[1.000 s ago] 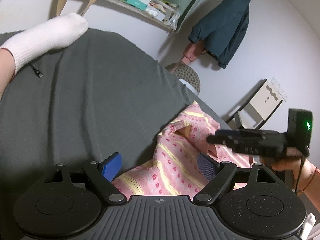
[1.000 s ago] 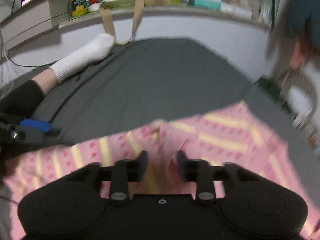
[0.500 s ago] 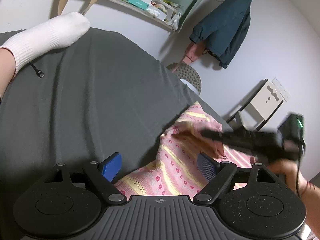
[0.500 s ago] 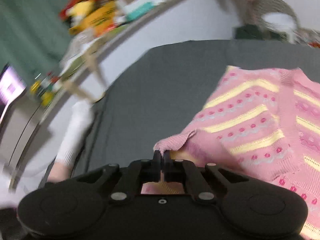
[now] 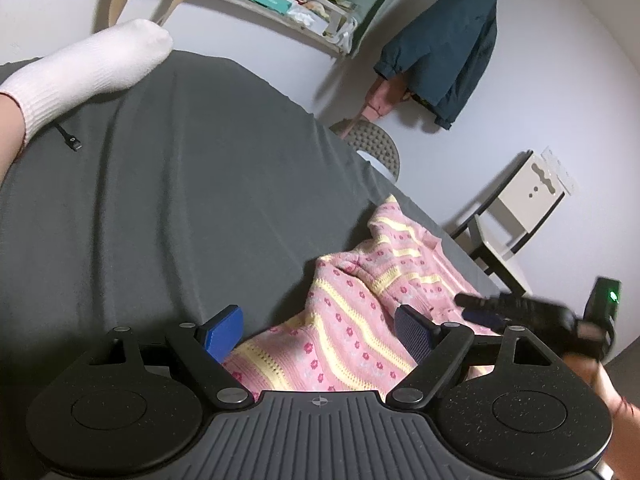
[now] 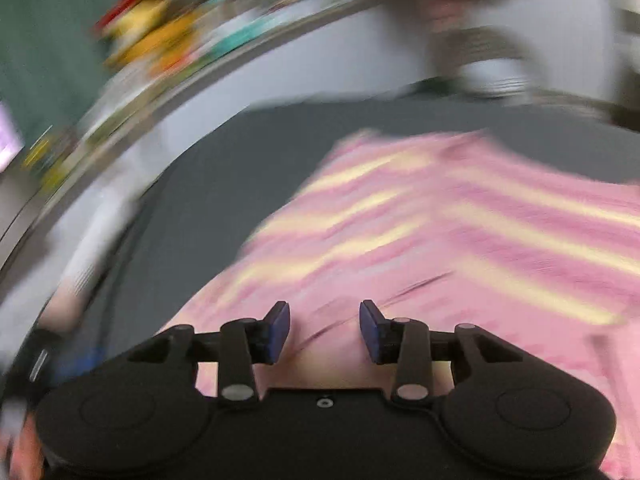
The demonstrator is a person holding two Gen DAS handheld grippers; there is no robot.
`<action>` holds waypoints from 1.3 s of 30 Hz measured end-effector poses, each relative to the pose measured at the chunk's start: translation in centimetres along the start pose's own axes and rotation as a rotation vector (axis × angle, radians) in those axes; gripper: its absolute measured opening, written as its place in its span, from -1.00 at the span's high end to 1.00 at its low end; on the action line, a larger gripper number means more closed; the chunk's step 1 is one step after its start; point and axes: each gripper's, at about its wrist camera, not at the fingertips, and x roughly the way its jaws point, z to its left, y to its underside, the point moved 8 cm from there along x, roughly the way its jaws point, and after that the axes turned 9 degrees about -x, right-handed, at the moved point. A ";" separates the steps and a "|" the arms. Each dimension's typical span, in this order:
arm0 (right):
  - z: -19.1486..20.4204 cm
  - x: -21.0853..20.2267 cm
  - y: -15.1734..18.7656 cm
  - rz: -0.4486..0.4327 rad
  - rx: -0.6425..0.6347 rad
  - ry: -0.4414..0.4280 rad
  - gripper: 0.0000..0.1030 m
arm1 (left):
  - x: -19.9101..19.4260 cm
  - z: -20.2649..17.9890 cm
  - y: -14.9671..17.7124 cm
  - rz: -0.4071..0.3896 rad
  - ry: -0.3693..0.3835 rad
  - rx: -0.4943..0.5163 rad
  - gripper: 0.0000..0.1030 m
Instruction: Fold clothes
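On grey bedsheet point(image 5: 192, 208), near its right edge: one pink sweater point(image 5: 352, 320), knitted, yellow stripes, small red flower dots.

Condition: crumpled. Part of the knit is thrown back over itself in a loose ridge; no squared edges, no tidy stack in sight. Judged state of task: early. At most one rough fold begun; smoothing, the remaining folds and the final squaring all appear outstanding.

Left gripper point(image 5: 316, 330): tilted down toward the sheet, low over the near hem of the sweater. Blue pads stand wide apart, the knit lying under the gap; neither pad presses on it. Nothing held.

Right gripper point(image 6: 324, 326): angled down over the sweater's broad striped panel; its view is heavily blurred. Jaws part-way apart and opening; the fabric lies beneath them, with nothing clamped between the pads. From the left view it shows as a dark blurred bar at the sweater's right side, a hand point(image 5: 600, 376) behind it.

Also present: white sock point(image 5: 88, 68) on a foot resting at the sheet's far left; dark jacket point(image 5: 452, 48) hung on the wall.
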 end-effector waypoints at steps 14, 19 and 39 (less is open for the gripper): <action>-3.1 2.1 -2.0 -0.105 0.125 0.160 0.91 | 0.5 -0.1 0.2 0.009 -0.013 0.024 -0.61; -4.9 2.9 -0.6 -0.006 0.173 0.207 0.87 | 0.8 -0.1 0.5 0.034 -0.025 0.038 -0.61; 10.6 3.5 2.1 0.003 -0.214 -0.047 0.43 | -0.6 4.3 -2.9 -0.024 -0.158 -0.025 -0.61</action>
